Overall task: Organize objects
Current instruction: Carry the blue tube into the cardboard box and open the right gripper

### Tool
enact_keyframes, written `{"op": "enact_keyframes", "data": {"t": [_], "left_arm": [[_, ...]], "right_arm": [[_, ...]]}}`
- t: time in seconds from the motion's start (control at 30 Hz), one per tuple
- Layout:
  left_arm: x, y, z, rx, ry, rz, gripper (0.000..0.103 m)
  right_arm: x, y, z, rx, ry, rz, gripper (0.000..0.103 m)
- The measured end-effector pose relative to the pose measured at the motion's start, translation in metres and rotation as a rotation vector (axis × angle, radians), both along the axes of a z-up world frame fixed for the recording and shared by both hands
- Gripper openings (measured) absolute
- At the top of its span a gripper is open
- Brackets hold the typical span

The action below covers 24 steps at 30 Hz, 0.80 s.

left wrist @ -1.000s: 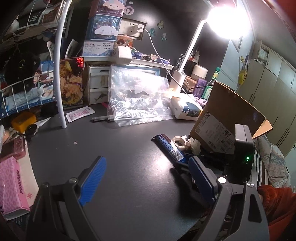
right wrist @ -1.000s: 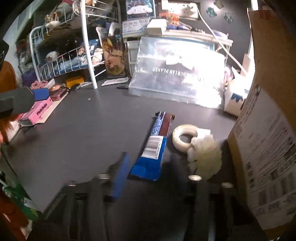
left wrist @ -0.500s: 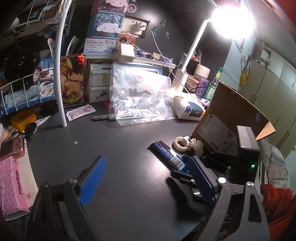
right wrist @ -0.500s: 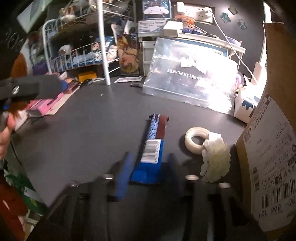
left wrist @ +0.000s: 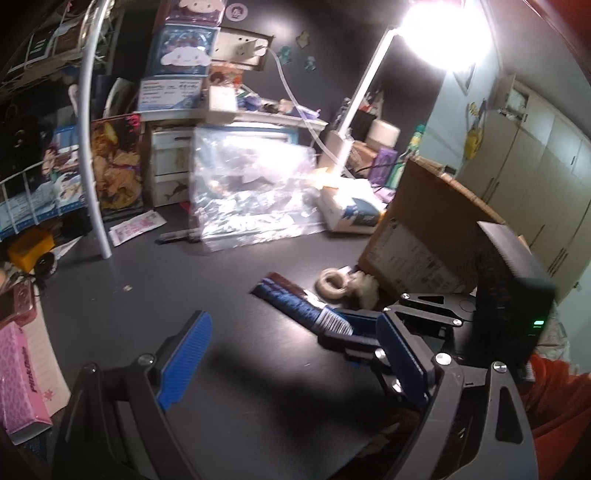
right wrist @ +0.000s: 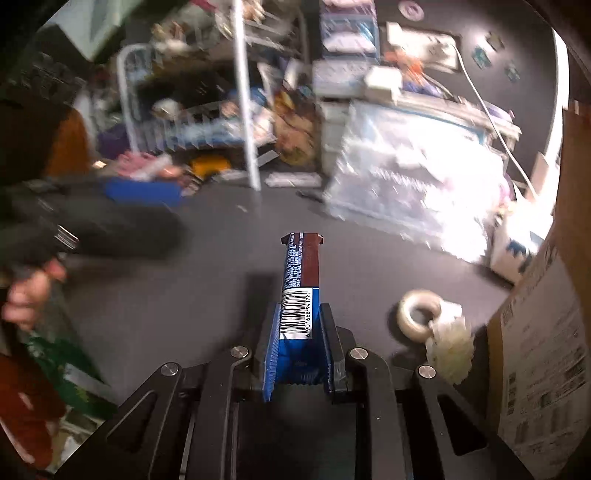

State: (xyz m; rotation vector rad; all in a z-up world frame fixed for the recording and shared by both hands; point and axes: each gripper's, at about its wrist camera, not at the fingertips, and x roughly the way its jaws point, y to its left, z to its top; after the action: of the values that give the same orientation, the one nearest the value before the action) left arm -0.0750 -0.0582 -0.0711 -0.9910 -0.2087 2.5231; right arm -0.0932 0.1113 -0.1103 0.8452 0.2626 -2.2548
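Spanning both views, dark desk (left wrist: 155, 295): lit lamp (left wrist: 439, 33), clear plastic bag (left wrist: 255, 192), cardboard box (left wrist: 428, 229), tape roll (right wrist: 419, 309). Right gripper (right wrist: 300, 345) closing, pinching snack bar (right wrist: 300, 269) above the desk; left gripper (left wrist: 291, 358) spread, empty.

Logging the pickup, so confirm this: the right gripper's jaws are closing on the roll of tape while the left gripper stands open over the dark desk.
Wrong on the object. The right wrist view shows the right gripper closing its jaws on the blue snack bar, not the roll of tape, which lies untouched beside the cardboard box. The left gripper does stand open over the dark desk.
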Motion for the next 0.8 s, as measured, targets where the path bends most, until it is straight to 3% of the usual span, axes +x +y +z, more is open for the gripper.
{"op": "enact_keyframes", "data": {"t": [0.17, 0.4, 0.63, 0.8], "left_arm": [[-0.002, 0.011, 0.029, 0.054, 0.052, -0.043, 0.087], [-0.012, 0.039, 0.071, 0.051, 0.118, -0.068, 0.051], [-0.039, 0.096, 0.101, 0.006, 0.136, -0.143, 0.049], [-0.067, 0.146, 0.112, -0.017, 0.089, -0.204, 0.049]], "right_arm": [[0.02, 0.004, 0.049, -0.073, 0.061, 0.114, 0.015], [0.028, 0.03, 0.1, -0.106, 0.151, 0.139, 0.015], [0.02, 0.079, 0.125, -0.119, 0.176, 0.065, 0.015], [0.001, 0.12, 0.137, -0.096, 0.139, 0.001, 0.015]]}}
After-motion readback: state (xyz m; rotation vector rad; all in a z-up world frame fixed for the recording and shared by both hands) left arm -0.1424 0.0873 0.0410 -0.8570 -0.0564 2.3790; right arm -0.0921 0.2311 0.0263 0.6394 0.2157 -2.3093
